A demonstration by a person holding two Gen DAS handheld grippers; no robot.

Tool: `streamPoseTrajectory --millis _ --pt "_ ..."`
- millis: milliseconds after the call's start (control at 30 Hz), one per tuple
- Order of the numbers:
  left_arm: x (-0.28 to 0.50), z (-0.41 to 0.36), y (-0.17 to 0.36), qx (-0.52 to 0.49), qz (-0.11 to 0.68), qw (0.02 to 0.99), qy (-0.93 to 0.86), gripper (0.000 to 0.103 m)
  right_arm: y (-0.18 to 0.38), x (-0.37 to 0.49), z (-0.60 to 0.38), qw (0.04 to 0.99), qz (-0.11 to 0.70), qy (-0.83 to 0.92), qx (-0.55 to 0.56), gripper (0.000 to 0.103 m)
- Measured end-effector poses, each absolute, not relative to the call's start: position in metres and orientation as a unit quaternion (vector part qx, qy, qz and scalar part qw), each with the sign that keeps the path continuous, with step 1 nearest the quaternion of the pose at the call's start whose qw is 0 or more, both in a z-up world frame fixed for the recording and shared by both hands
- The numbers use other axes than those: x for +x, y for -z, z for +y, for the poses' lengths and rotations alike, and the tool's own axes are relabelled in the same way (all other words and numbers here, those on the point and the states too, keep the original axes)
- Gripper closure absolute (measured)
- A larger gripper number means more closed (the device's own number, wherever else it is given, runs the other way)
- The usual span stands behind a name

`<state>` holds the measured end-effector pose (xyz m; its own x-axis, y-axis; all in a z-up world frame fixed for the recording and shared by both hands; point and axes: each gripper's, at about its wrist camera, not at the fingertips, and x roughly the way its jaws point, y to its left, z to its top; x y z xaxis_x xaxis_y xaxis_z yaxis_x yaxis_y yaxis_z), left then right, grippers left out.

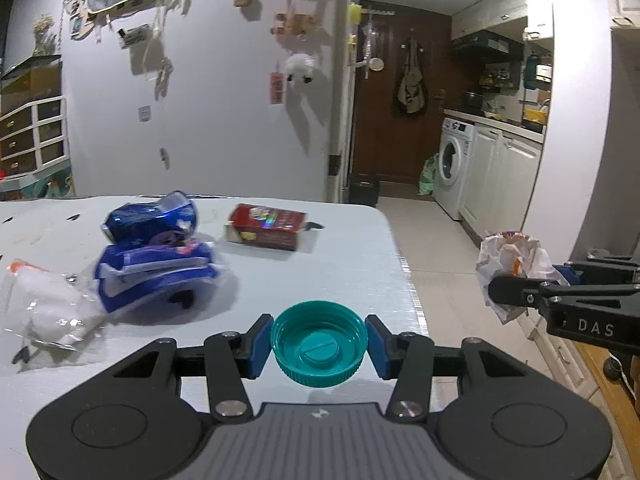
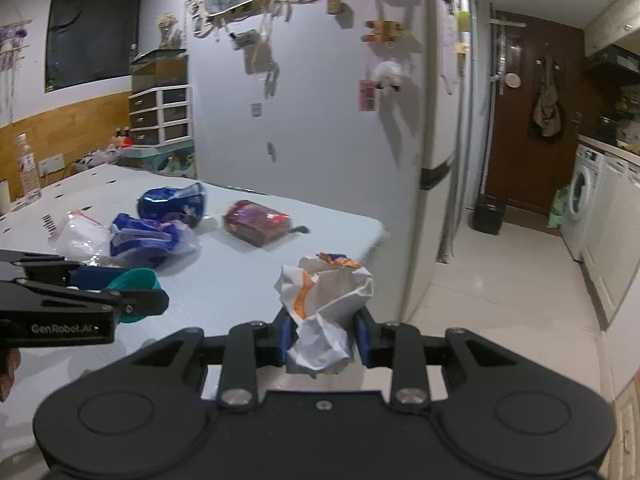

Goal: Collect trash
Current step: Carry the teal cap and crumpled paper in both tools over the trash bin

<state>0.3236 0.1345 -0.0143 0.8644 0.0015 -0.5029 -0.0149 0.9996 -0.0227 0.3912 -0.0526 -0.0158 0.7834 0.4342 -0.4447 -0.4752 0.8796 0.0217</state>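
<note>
Left claw (image 1: 319,344) is clenched across the rim of a teal cap (image 1: 319,343): stiff, light, slippery. Right claw (image 2: 322,334) squeezes a crumpled paper wrapper (image 2: 326,304), soft and weightless, at three o'clock off the counter (image 1: 340,272)

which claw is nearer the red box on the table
Left. The left claw, shut on the teal cap, is over the table just short of the red box. The right claw, holding crumpled paper, sits off the table's edge.
</note>
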Motion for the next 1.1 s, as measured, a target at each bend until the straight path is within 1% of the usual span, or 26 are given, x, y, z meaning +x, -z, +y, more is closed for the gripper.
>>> streamPoseTrajectory --millis 300,767,1100 --pt "0.322 0.078 0.016 -0.001 0.256 0.966 0.029 0.053 0.026 0.379 -0.118 0.952 0.229 -0.2 -0.025 0.07" --pt "0.332 -0.016 0.031 0.027 0.273 0.958 0.085 0.053 0.049 0.363 -0.215 0.959 0.245 -0.144 -0.007 0.07" --pt "0.358 -0.085 0.065 0.04 0.299 0.944 0.132 0.053 0.083 0.369 -0.278 0.954 0.28 -0.11 -0.002 0.07"
